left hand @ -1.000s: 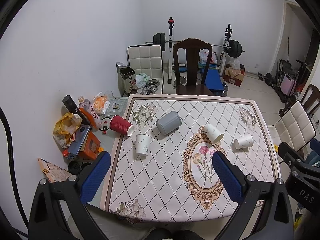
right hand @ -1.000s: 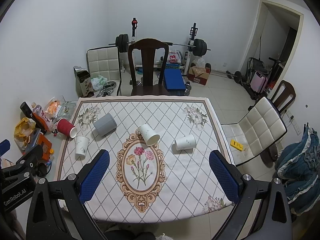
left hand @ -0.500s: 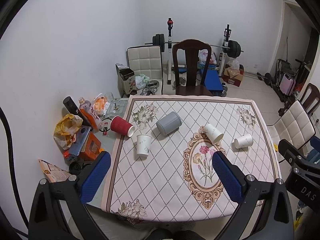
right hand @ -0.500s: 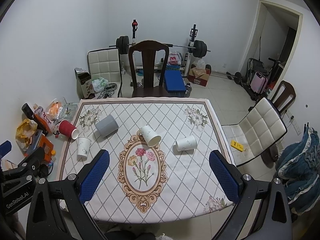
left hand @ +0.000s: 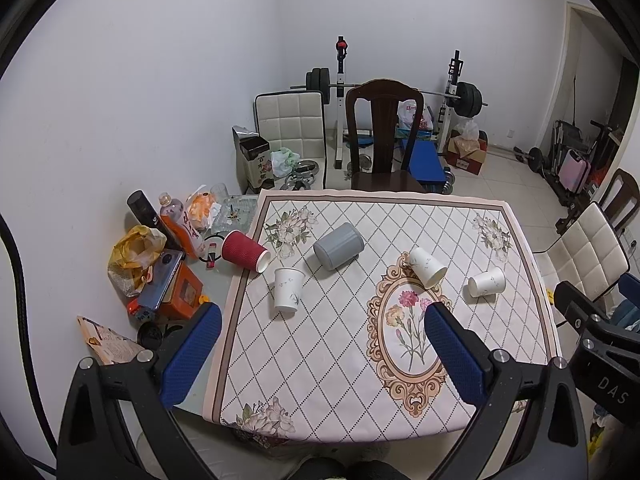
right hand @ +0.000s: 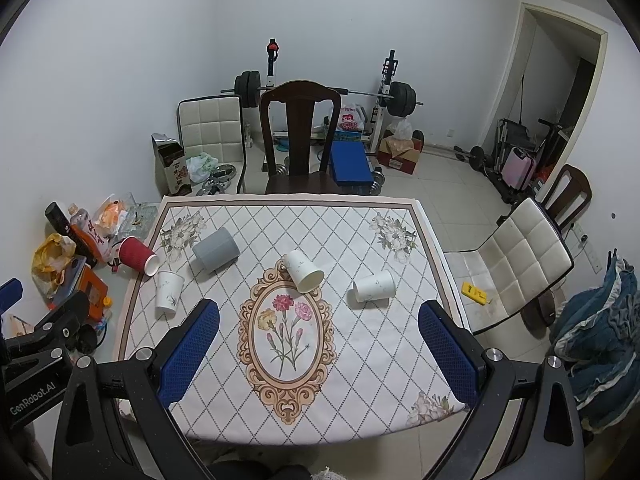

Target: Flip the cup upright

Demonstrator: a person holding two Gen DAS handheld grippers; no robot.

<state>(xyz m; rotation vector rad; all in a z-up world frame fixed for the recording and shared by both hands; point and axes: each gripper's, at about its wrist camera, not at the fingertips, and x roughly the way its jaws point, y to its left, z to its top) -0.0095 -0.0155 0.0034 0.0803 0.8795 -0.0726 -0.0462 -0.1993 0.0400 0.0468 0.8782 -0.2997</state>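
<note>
Five cups are seen on the desk (left hand: 360,360): a red cup (left hand: 244,251) on its side at the left edge of the cloth, a white cup (left hand: 287,290) just beside it that seems to stand upright, mouth up, a grey cup (left hand: 338,246) on its side, a centre cup (left hand: 427,268) tipped over at the top of the oval motif, and a right cup (left hand: 487,281) on its side, well apart toward the right edge. No cup is touched yet; the step in hand is judged to be the approach and the choice of a target. The left claw (left hand: 320,344) is held high above the near edge, spread wide and empty, angled down at the desk; the right claw (right hand: 318,342) is held likewise, spread wide and empty, with the centre cup and the right cup between its fingers in its view. The right cup is judged the easiest for the right claw, the red or grey cup for the left. For a clean flip, the claw should be lowered with its fingers across the cup's wall near mid-height, closed lightly so that thin paper is not crushed, then rotated until the mouth faces up and released only once the base is flat on the cloth. Rolling is a risk if a side is nudged first.
</note>
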